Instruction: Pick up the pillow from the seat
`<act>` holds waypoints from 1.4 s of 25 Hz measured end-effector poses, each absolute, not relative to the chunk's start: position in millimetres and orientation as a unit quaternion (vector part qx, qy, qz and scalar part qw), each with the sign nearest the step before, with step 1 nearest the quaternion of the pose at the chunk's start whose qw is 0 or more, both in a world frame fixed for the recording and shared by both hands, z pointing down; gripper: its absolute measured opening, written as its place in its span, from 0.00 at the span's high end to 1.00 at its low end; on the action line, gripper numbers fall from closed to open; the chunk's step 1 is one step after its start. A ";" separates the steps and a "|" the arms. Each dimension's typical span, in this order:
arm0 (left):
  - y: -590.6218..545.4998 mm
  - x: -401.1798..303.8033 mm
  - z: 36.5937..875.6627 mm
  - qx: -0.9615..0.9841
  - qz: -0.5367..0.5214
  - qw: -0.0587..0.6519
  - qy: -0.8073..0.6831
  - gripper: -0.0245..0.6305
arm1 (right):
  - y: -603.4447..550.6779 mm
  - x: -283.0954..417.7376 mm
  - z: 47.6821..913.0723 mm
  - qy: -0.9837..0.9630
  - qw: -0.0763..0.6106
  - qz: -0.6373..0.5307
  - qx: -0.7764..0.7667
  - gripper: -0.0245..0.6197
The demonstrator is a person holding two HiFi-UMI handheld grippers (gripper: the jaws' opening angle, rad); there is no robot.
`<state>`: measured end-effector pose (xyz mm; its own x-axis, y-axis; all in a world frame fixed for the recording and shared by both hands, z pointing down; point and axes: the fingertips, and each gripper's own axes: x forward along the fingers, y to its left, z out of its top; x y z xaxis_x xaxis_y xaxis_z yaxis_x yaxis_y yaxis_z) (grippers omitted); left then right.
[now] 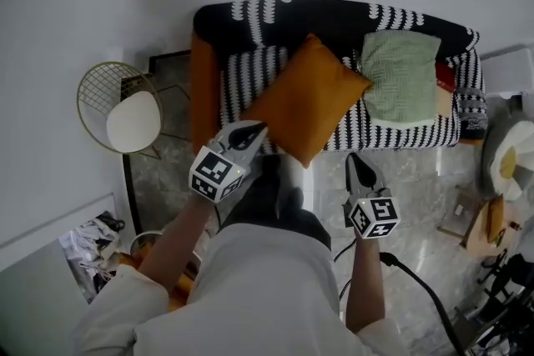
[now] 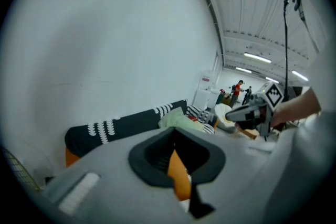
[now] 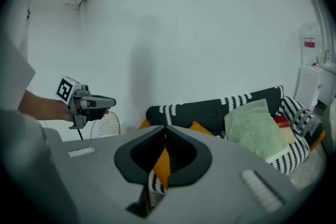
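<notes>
Pillow (image 1: 304, 100), orange, lies on striped seat (image 1: 250, 71); left gripper (image 1: 249, 131) and right gripper (image 1: 360, 162) jaws clenched, empty.

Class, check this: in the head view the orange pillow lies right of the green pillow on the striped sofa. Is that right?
No. The orange pillow lies left of the green pillow on the striped sofa, as the head view shows.
</notes>
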<state>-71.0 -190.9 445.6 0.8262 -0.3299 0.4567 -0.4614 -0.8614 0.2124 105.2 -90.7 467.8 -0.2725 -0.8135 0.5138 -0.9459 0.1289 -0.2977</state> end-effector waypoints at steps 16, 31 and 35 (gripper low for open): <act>-265.4 -39.7 543.6 0.943 0.235 0.164 -0.172 0.96 | -148.8 127.4 576.3 -0.714 0.103 0.337 0.605 0.91; -309.1 -5.9 676.7 0.932 0.284 0.171 -0.147 0.90 | -171.1 152.6 714.2 -0.675 0.107 0.407 0.606 0.77; -319.6 2.2 720.2 0.926 0.299 0.180 -0.142 0.88 | -178.0 160.6 755.8 -0.667 0.107 0.423 0.604 0.76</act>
<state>2.2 -319.6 720.2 0.7810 -0.1564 0.6047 -0.3716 -0.8945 0.2486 160.6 -178.0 755.8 -0.2480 -0.7157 0.6529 -0.8962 -0.0865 -0.4352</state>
